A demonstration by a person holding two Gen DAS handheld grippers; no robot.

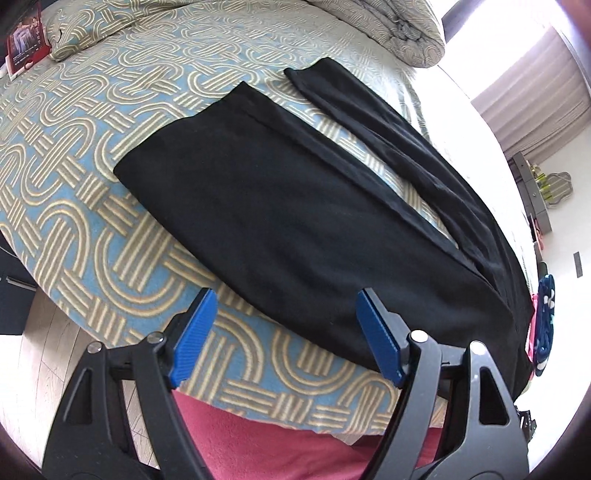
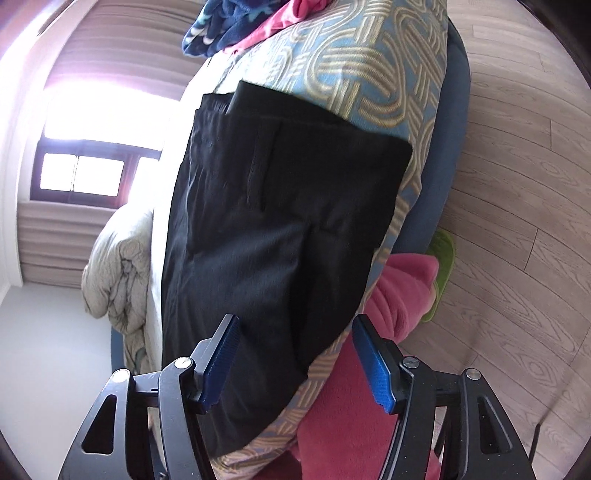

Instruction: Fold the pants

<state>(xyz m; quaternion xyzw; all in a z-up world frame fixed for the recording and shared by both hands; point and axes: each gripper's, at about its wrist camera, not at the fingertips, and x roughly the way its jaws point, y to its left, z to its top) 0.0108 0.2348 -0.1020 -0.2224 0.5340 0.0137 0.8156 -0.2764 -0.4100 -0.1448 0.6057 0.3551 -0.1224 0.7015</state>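
Black pants point(image 1: 266, 206) lie flat on the patterned blue and tan bedspread point(image 1: 74, 122), the two legs spread apart and running away from me. My left gripper point(image 1: 286, 299) is open and empty, hovering just above the near edge of the pants. In the right wrist view the pants point(image 2: 280, 221) show their waistband end and a pocket seam. My right gripper point(image 2: 293, 325) is open and empty, close over the pants near the bed's edge.
A bunched grey quilt point(image 1: 406, 29) lies at the far end of the bed. A pillow point(image 1: 74, 33) and a red book point(image 1: 26, 40) lie at the far left. Blue and pink clothes point(image 2: 236, 26) sit on the bed. Pink fabric point(image 2: 369, 369) and a green slipper point(image 2: 441, 266) are by the wooden floor.
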